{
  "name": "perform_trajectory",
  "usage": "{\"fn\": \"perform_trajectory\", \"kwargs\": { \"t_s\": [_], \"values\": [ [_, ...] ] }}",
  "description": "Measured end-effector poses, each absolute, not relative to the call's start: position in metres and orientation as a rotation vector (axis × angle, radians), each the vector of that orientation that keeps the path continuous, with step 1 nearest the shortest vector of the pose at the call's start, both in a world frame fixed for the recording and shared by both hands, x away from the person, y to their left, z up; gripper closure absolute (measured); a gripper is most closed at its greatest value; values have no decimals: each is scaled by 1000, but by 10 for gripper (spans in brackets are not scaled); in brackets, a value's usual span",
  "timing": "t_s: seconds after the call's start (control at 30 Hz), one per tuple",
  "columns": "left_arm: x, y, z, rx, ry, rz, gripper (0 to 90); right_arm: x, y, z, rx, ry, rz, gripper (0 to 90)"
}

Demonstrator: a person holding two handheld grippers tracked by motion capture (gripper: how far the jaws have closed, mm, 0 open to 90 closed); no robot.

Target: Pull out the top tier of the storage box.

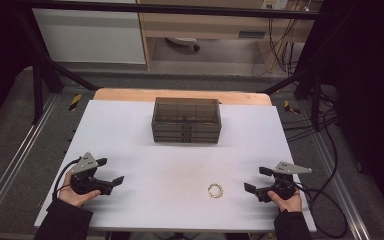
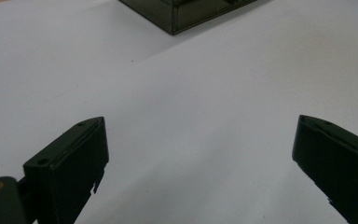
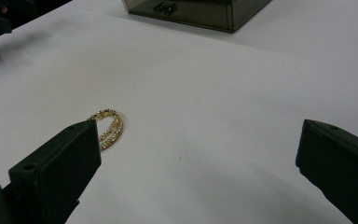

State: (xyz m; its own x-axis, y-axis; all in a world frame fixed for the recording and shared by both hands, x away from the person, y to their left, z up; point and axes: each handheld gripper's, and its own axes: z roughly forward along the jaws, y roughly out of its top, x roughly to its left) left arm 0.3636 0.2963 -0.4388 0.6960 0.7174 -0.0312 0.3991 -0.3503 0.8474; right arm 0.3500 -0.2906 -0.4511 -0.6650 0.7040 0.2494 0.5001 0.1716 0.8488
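Note:
A small gold bracelet (image 1: 215,190) lies coiled on the white table (image 1: 180,165), near the front right. In the right gripper view the bracelet (image 3: 107,127) sits just beyond the left jaw. My right gripper (image 1: 258,180) rests to the right of it, open and empty, jaws wide apart (image 3: 200,144). My left gripper (image 1: 109,172) rests at the front left, also open with nothing between its jaws (image 2: 200,140). A smoky transparent drawer box (image 1: 186,120) stands at the middle back of the table, drawers closed.
The drawer box's corner (image 2: 186,14) shows at the top of the left gripper view, and its front (image 3: 200,11) at the top of the right gripper view. Black frame legs and cables (image 1: 325,125) flank the table. A wooden strip (image 1: 180,95) borders its far edge.

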Motion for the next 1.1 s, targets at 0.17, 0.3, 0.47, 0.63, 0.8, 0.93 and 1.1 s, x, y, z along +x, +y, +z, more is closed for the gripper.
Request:
{"fn": "perform_trajectory", "kwargs": {
  "t_s": [0.17, 0.3, 0.47, 0.63, 0.8, 0.93, 1.1],
  "values": [
    [365, 293, -436, 2004, 841, 459, 34, 351, -290, -452, 1168, 2249, 1487, 5],
    [365, 291, -433, 2015, 824, 479, 34, 351, -290, -452, 1168, 2249, 1483, 5],
    [365, 286, -429, 2043, 800, 511, 34, 351, -290, -452, 1166, 2248, 1483, 5],
    [367, 282, -427, 2061, 782, 527, 35, 351, -290, -452, 1166, 2250, 1479, 5],
    [368, 275, -426, 2083, 754, 542, 36, 350, -290, -452, 1169, 2250, 1480, 5],
    [369, 270, -425, 2105, 728, 557, 37, 350, -289, -452, 1167, 2254, 1474, 5],
    [369, 265, -423, 2134, 698, 588, 38, 351, -289, -453, 1165, 2254, 1471, 5]
  ]
}}
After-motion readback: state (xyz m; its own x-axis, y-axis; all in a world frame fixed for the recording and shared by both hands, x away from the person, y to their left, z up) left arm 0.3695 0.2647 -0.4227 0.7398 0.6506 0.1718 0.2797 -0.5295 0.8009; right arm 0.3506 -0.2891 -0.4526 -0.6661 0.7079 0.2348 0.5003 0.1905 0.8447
